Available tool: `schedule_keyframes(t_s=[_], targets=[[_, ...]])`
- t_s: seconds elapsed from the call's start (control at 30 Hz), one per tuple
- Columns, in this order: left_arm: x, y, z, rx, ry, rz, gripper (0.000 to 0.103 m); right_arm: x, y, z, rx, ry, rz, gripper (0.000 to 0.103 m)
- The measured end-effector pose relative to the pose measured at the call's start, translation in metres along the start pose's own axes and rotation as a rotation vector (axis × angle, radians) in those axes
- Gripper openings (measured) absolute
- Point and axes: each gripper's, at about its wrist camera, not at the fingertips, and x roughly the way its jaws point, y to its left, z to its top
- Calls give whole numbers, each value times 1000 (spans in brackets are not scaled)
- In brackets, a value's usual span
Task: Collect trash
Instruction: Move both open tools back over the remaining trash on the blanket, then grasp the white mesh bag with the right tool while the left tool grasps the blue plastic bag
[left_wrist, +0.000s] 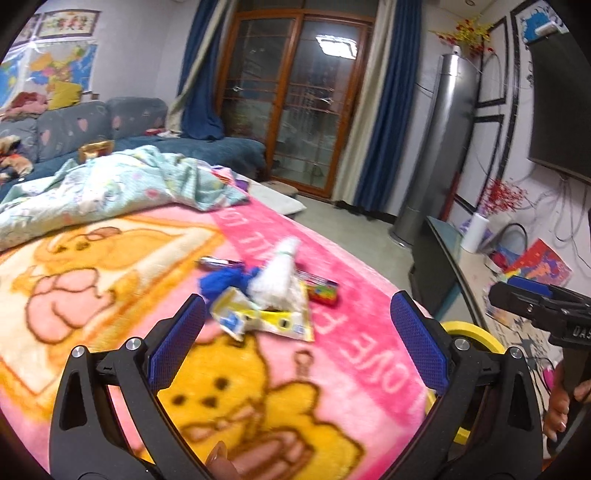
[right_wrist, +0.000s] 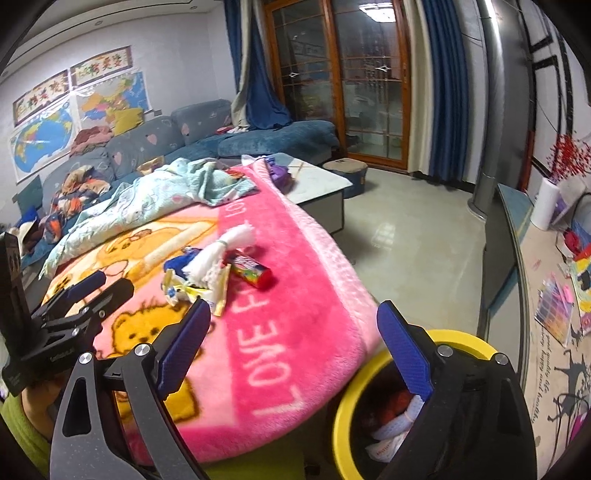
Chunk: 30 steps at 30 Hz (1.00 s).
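Spread across the middle of both views, a pink blanket (left_wrist: 325, 266) printed with yellow bears and white lettering covers a low surface in a living room; a crumpled pale green quilt (left_wrist: 110, 184) lies at the blanket's far end, upper left of the left wrist frame, with a blue sofa (right_wrist: 177, 140) and glass doors (right_wrist: 369, 85) behind it. Near the centre of the blanket sits a small heap of trash: a white tasselled cloth (left_wrist: 277, 273) lies over a torn yellow wrapper (left_wrist: 266, 321), a blue crumpled scrap (left_wrist: 221, 282) touches the wrapper's left side, and a red candy tube (right_wrist: 251, 271) lies just to the right of the heap. In the left wrist view, the left gripper (left_wrist: 297, 339) hangs above the blanket with its blue-padded jaws spread wide and nothing between them, the heap just beyond its fingertips. In the right wrist view, the right gripper (right_wrist: 291, 343) is likewise spread wide and empty, at the lower centre of the frame, its left finger over the blanket's edge and its right finger over a yellow bin (right_wrist: 465, 338). That bin stands against the blanket's near right edge, at the lower right of the frame, and holds some white and red scraps. A tall grey column unit (left_wrist: 436, 147) stands at the right of the room, beside the blue curtains (left_wrist: 384, 110).
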Motion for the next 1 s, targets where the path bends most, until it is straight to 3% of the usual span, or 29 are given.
schedule_keyframes(t_s=[0.37,0.57,0.83,1.0], targets=[[-1,66,6,-97,-27,111,92,34,43,12,-74,33,49,90],[7,95,3,-157,-10,134,92,64,63,17,-102,76,73,90],[35,116,1,-247,66,41,91,108,78,26,-121,120,93,90],[58,125,1,-321,119,-31,79,134,84,34,-107,149,122,85]])
